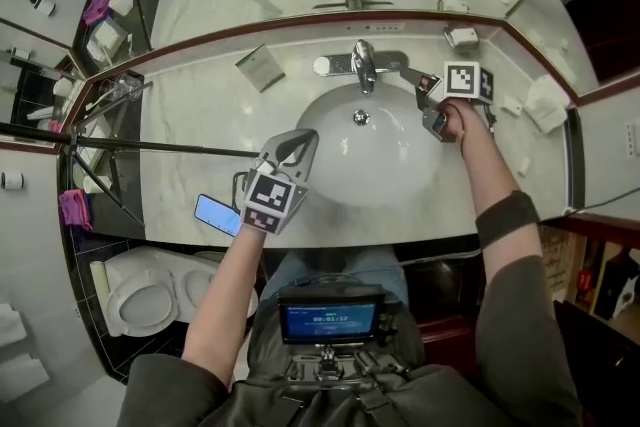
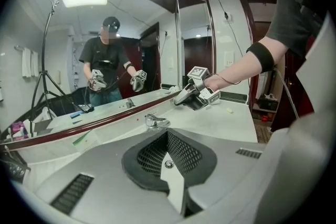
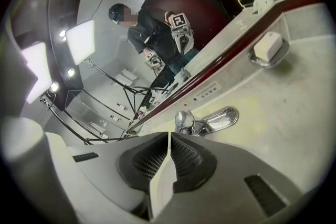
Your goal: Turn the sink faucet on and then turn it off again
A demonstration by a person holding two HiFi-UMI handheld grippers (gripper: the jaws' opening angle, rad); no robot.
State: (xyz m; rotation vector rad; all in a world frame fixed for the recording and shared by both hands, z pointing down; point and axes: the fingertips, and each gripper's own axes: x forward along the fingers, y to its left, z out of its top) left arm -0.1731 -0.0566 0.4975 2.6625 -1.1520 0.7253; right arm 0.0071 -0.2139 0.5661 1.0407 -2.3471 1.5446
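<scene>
**Both grippers shut and empty at the sink, faucet between them**

At the lower left of the head view a toilet [image 1: 150, 290] sits below the marble counter [image 1: 200, 125], and a blue phone [image 1: 217, 214] lies on the counter's front edge. Just right of the phone, the left gripper [image 1: 298, 145] hangs over the left rim of the sink [image 1: 400, 180]. In the left gripper view its jaws [image 2: 167, 136] are pressed together with nothing between them.

The chrome faucet [image 1: 364, 65] stands at the upper centre of the head view, behind the basin and above the drain [image 1: 361, 117]. It appears just past the jaw tips in the left gripper view [image 2: 156, 122] and again in the right gripper view [image 3: 202, 120].

Right of the faucet, the right gripper [image 1: 420, 87] is held near the faucet's base. Its jaws [image 3: 168, 135] are closed to a thin slit and pinch nothing. Farther right, a soap dish [image 1: 461, 37] sits by the mirror and a folded white towel [image 1: 545, 103] lies on the counter's right end.
</scene>
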